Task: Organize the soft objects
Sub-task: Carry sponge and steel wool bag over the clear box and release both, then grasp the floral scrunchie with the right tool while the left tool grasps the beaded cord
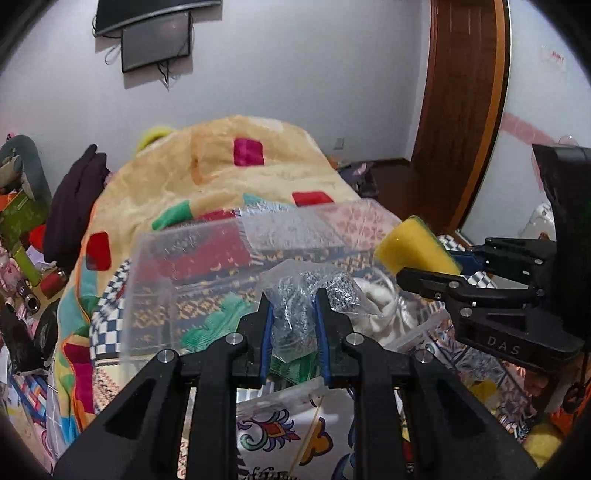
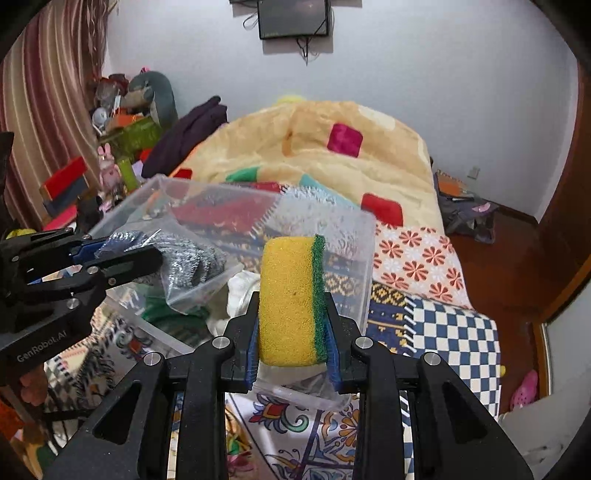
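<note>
We hold both items over the clear bin (image 2: 365, 236): left gripper (image 1: 293, 317) clamps the bagged scourers (image 1: 295, 295), right gripper (image 2: 291, 325) clamps the sponge (image 2: 291, 299). Next, we should lower and release them at frame centre.

wall screen (image 2: 293, 16) up top, striped curtain (image 2: 48, 110) left, wooden door (image 1: 461, 110) right, pink shoe (image 2: 524, 395) on floor

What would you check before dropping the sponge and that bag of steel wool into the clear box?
1. Right gripper clamps the sponge: ok.
2. Left gripper clamps the bag of steel wool: ok.
3. Clear box is open on top: ok.
4. Both items are above the box: ok.
5. Room left beside the white cloth and green cloth inside: cannot tell.
</note>
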Tool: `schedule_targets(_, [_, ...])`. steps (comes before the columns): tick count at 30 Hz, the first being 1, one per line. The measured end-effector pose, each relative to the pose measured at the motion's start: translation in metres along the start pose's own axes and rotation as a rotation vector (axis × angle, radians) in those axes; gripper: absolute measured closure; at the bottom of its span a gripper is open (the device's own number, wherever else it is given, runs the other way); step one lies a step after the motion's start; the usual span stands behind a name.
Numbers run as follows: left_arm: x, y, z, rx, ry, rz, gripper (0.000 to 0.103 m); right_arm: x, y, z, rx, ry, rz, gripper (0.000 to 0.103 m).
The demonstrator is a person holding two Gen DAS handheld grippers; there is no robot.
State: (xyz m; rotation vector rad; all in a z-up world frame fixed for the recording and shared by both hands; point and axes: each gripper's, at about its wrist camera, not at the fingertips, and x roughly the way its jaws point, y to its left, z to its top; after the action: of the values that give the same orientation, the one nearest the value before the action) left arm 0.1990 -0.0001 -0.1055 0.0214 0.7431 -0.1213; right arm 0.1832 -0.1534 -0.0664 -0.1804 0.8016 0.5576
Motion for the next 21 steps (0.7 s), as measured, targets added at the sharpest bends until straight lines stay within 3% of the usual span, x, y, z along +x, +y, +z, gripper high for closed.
schedule_targets(3, [0.007, 0.0, -0.002, -0.006, 0.025, -0.005, 0.082, 0.002, 0.0, -0.001, -0.009, 0.012, -0.007, 0.075])
schedule_targets(7, [0.008, 0.002, -0.002, -0.027, 0.053, -0.029, 0.078, -0.005, 0.004, 0.0, -0.022, -0.002, -0.006, 0.053])
schedule_targets(12, [-0.008, 0.003, -0.001, -0.035, 0.035, -0.034, 0.057, -0.023, 0.006, 0.005, -0.019, -0.051, 0.002, 0.04])
schedule_targets(17, [-0.044, 0.006, 0.001, -0.033, -0.038, -0.009, 0.041, -0.047, 0.009, 0.007, -0.015, -0.093, 0.0, 0.035])
schedule_targets(19, [-0.058, 0.007, -0.002, -0.029, -0.06, 0.004, 0.036, -0.058, 0.012, 0.004, -0.012, -0.116, -0.009, 0.019])
schedule_targets(21, [-0.069, 0.008, -0.005, -0.027, -0.073, 0.017, 0.026, -0.069, 0.015, 0.0, -0.013, -0.137, -0.016, 0.017])
